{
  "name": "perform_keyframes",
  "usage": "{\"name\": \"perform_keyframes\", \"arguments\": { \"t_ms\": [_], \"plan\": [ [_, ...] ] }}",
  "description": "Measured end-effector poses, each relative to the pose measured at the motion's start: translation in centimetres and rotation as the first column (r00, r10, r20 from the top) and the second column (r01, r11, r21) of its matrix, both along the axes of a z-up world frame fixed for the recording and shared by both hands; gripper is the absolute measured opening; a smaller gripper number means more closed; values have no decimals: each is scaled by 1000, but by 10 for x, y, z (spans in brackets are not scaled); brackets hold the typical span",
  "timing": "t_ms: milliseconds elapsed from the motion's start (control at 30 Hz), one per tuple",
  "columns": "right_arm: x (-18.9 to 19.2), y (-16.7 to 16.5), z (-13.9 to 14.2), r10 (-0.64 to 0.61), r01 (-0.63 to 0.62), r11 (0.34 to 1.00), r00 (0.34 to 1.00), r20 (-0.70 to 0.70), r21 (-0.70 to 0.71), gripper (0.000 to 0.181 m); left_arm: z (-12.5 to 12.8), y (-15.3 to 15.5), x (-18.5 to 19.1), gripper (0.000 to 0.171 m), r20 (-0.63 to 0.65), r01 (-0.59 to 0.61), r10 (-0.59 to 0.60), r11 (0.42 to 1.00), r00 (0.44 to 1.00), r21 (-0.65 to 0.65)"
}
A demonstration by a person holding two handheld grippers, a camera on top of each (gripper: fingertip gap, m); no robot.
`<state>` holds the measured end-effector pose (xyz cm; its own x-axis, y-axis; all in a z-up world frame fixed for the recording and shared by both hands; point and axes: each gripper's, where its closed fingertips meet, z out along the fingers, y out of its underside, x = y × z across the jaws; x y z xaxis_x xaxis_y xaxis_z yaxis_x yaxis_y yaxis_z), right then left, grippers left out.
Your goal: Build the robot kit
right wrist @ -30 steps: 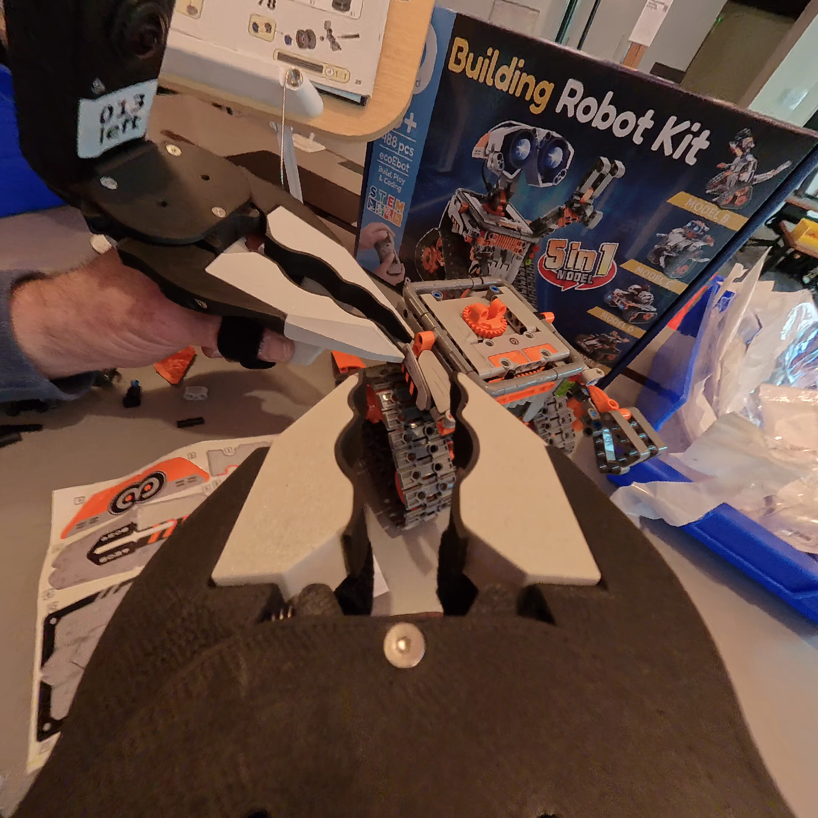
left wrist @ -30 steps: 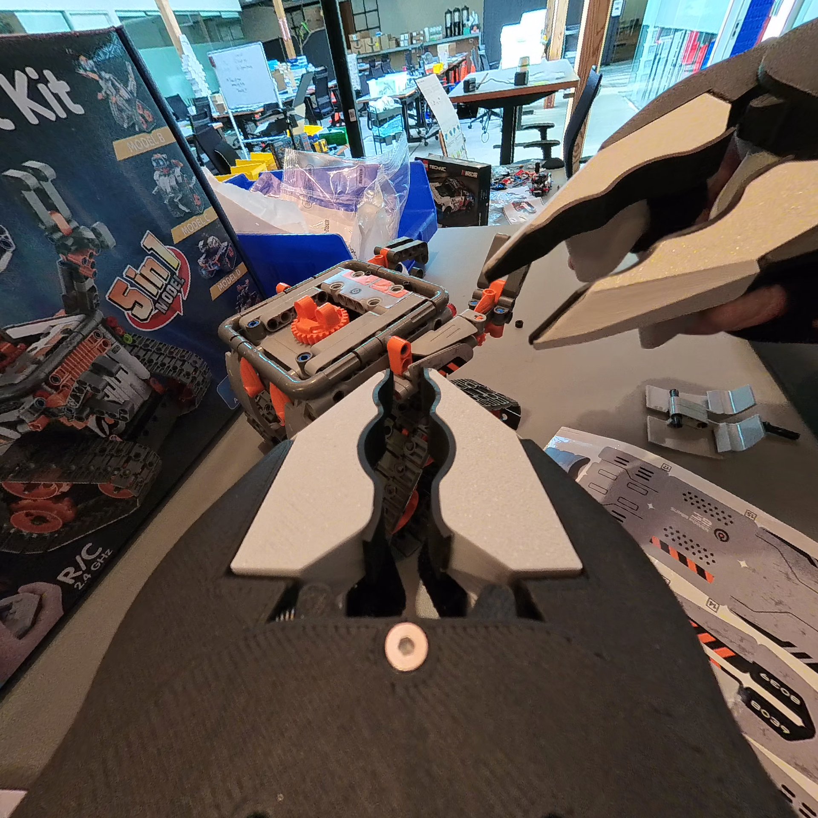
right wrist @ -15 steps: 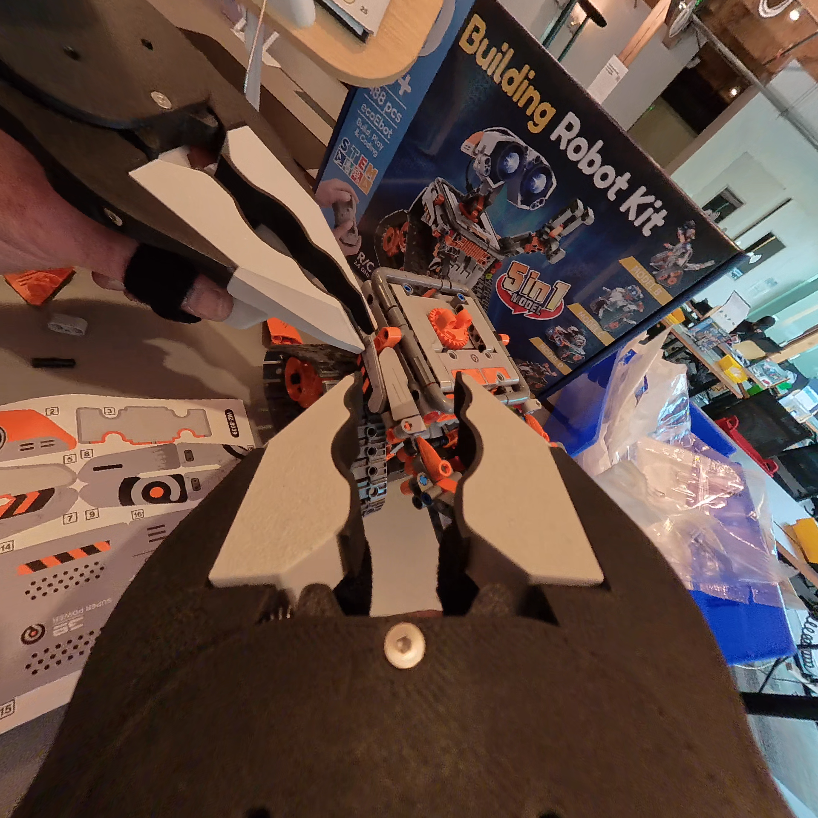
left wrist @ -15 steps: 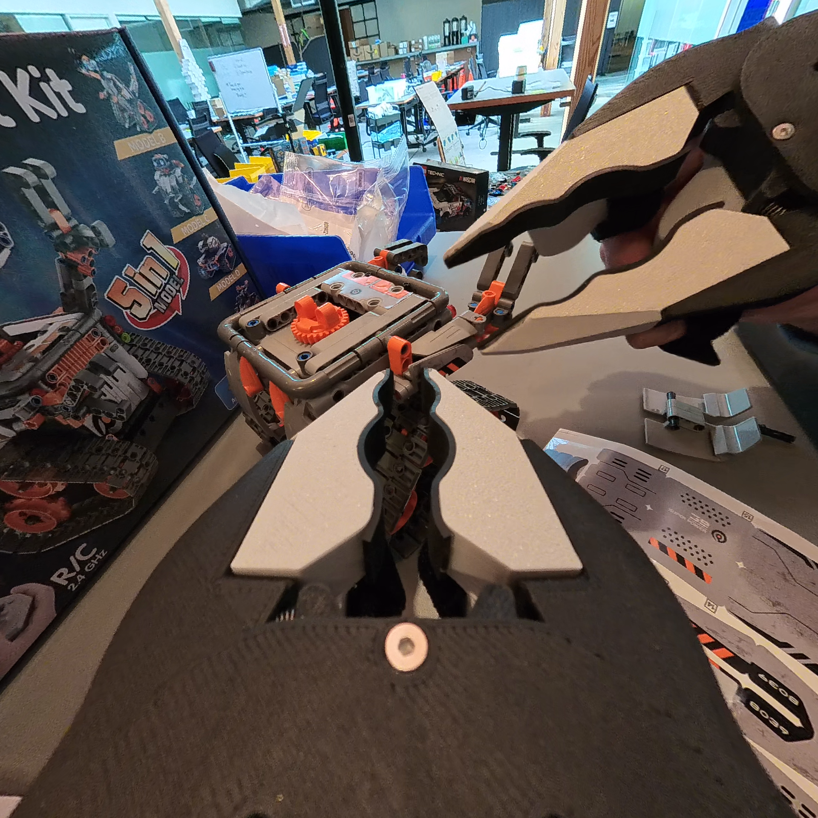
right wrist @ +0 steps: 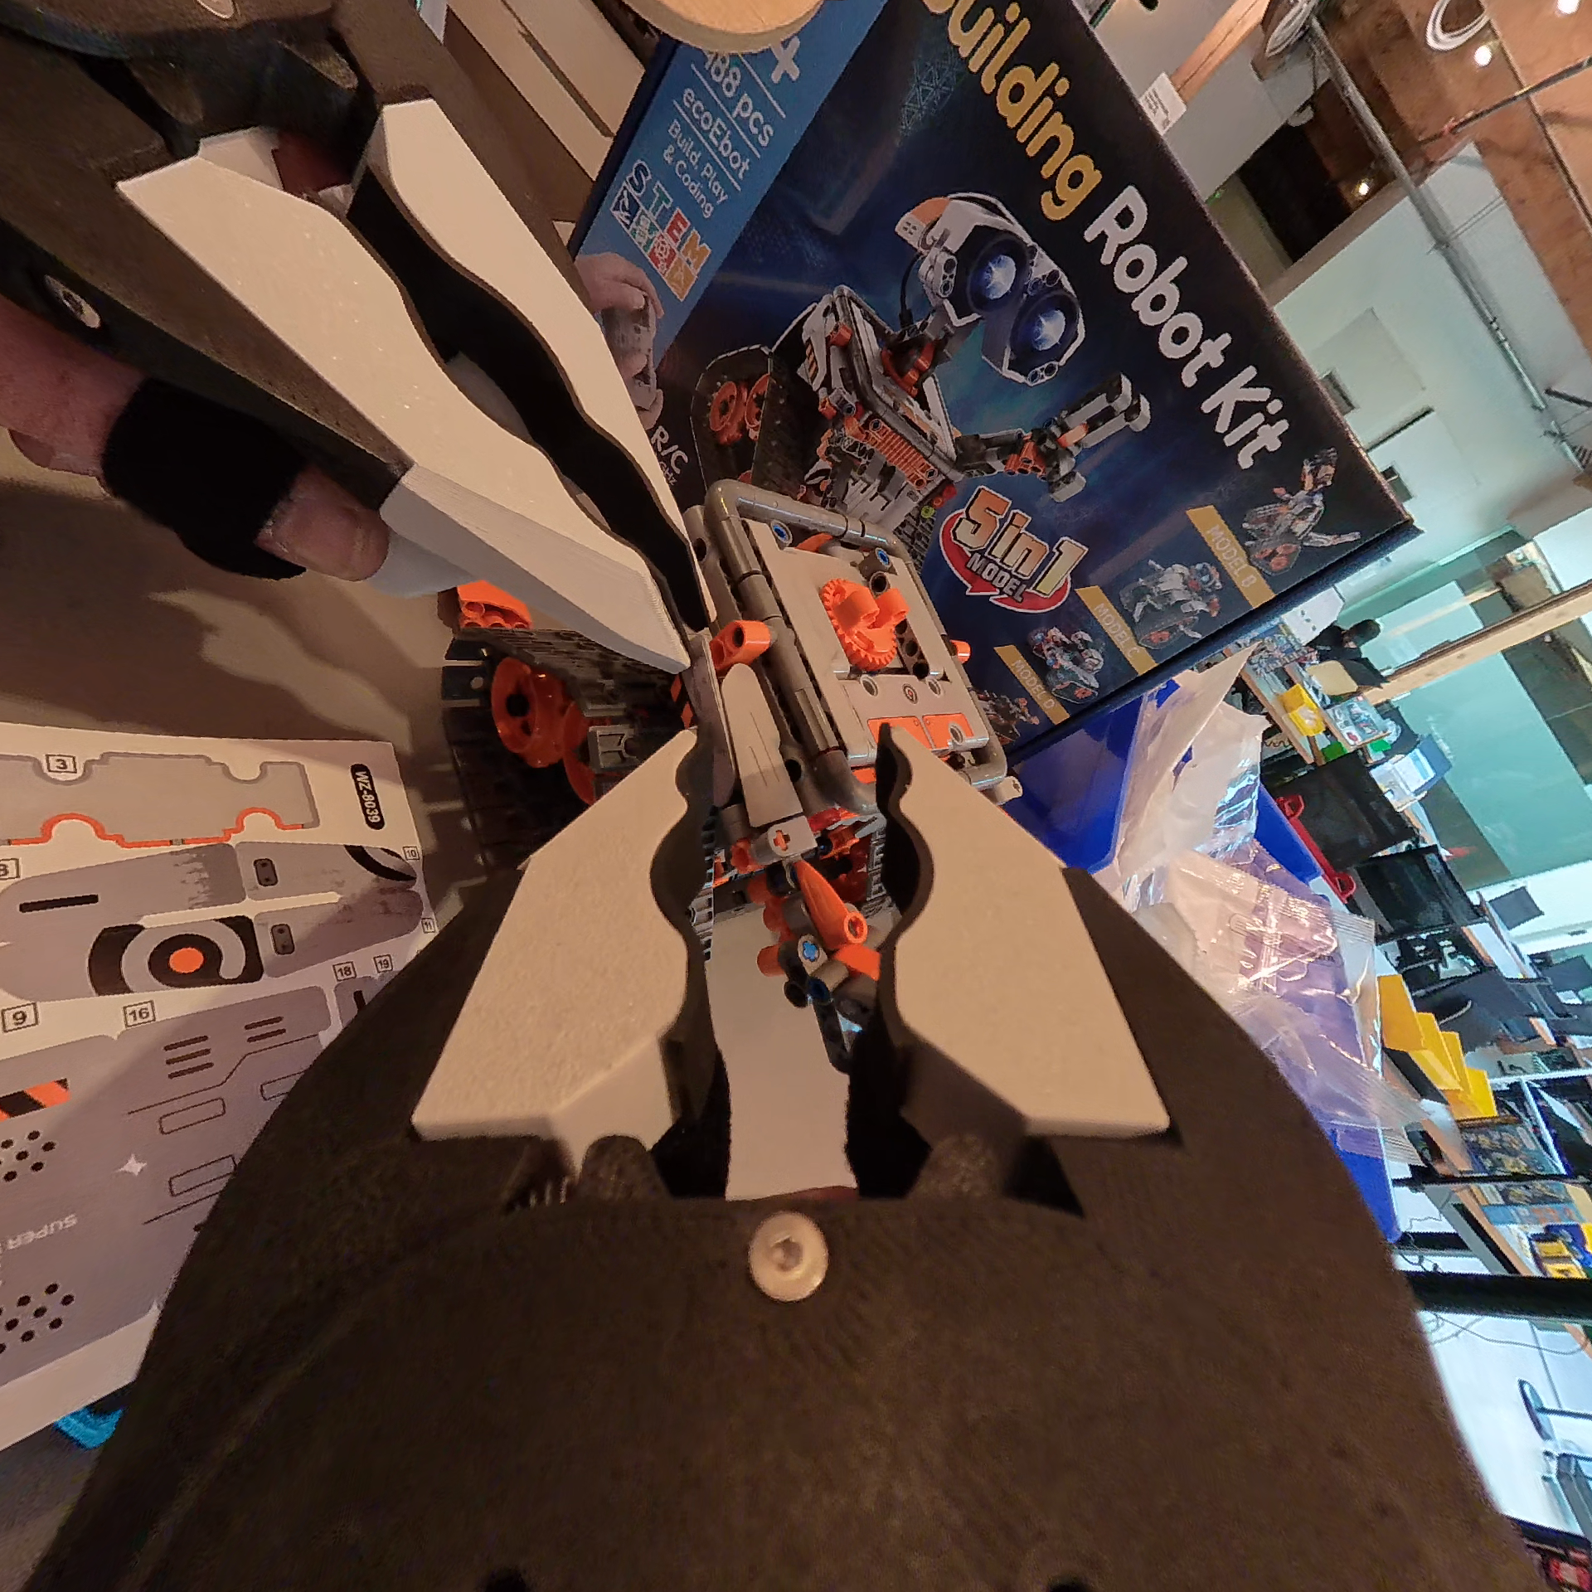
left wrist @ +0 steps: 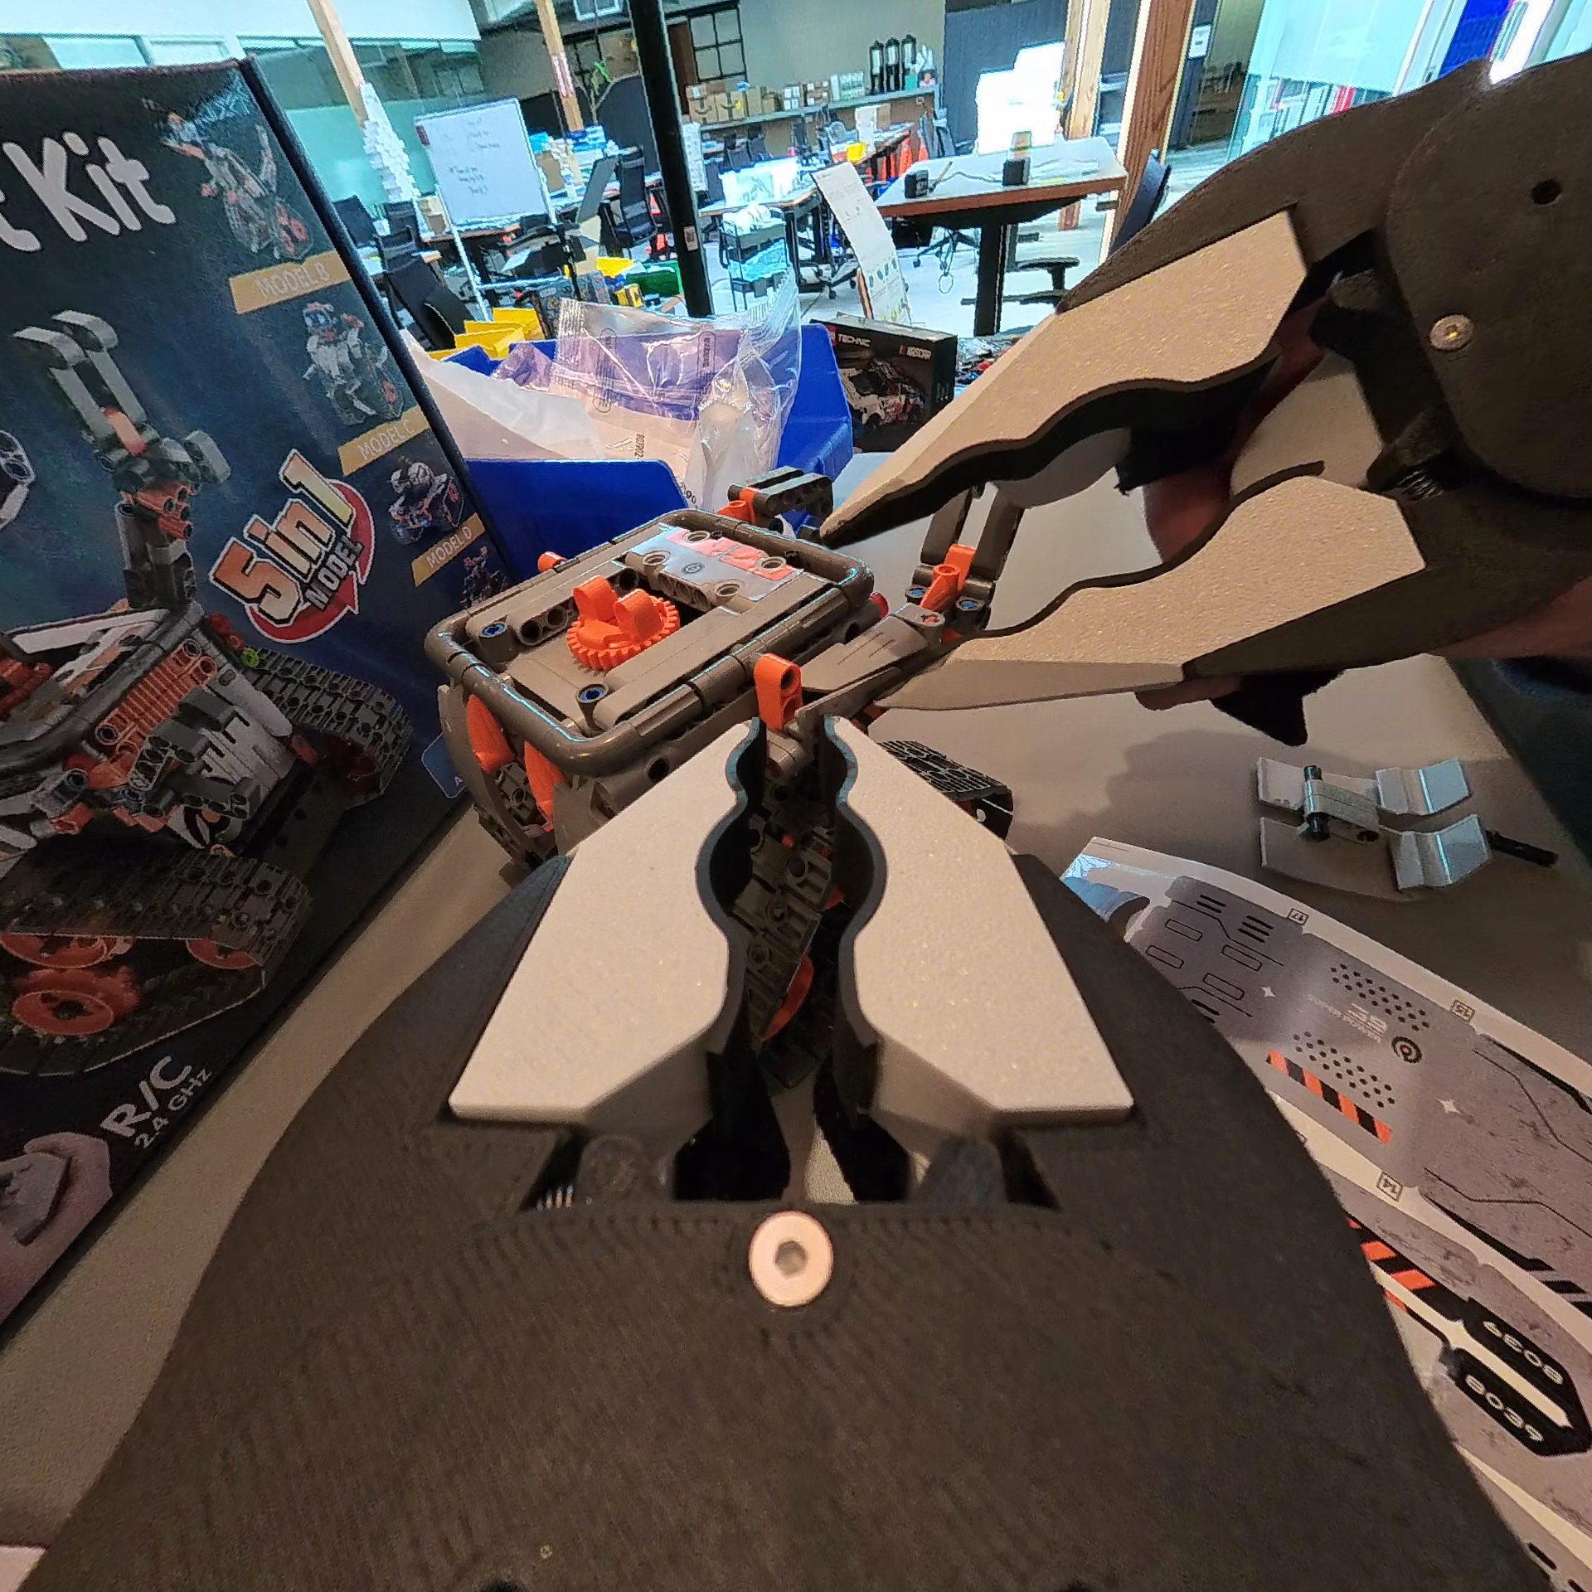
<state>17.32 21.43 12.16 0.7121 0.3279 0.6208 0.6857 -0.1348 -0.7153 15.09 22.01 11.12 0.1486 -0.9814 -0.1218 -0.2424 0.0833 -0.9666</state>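
Note:
A grey and orange brick-built robot model with tracks stands on the grey table. My left gripper is shut on a grey part at the model's near corner, beside an orange connector. In the right wrist view the left gripper comes in from the upper left onto that corner of the model. My right gripper is open, its fingers either side of the model's side arm. In the left wrist view the right gripper reaches in from the right, with the arm between its fingers.
A large dark blue kit box stands upright behind the model. A blue bin with clear plastic bags sits beyond it. A sticker sheet and a small grey assembly lie on the table to the right. Left and right tips are no more than a few centimetres apart. Both grippers' tips are roughly 20 cm from the small grey assembly.
The right gripper has moved in toward the model and rolled over, so its open fingers now straddle the side arm. The left gripper has held still on the model.

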Motion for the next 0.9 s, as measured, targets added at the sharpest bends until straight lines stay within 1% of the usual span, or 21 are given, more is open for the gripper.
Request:
{"name": "perform_keyframes", "arguments": {
  "t_ms": [133, 300, 367, 433, 500, 567, 633, 767, 900],
  "plan": [
    [3, -2, -1, -10, 11, 1000, 1000, 3, -11, 37, 0, 0, 0, 10, -1, 0, 0, 1000, 1000, 4],
    [1, -4, 6, 8, -8, 1000, 1000, -20, 8, 35, 2, -7, 3, 18, 5, 23, -23, 999, 1000, 26],
    [3, -1, 2, -1, 1, 1000, 1000, -5, -5, 35, 1, -6, 5, 23, -5, -6, 6, 999, 1000, 48],
    [3, -1, 1, 1, -2, 1000, 1000, -27, -11, 32, -1, -3, 8, 24, -16, -40, 41, 997, 999, 64],
    [4, -1, 1, -2, 2, 1000, 1000, -28, -15, 31, 0, 0, 9, 18, -9, -64, 65, 996, 998, 56],
    [5, -1, 0, -5, 5, 1000, 1000, -27, -18, 29, -1, 1, 9, 18, -13, -75, 76, 996, 997, 40],
    [6, -1, 0, -11, 10, 1000, 1000, -25, -19, 28, 0, 2, 9, 16, -17, -85, 86, 995, 996, 53],
    [8, -1, -2, -11, 10, 999, 1000, -27, -30, 19, 0, 5, 9, 12, 27, -71, 72, 997, 997, -40],
    [6, -1, -1, -5, 4, 1000, 999, -33, -24, 19, 2, 5, 7, 7, 51, -49, 53, 995, 997, -85]
  ]
}}
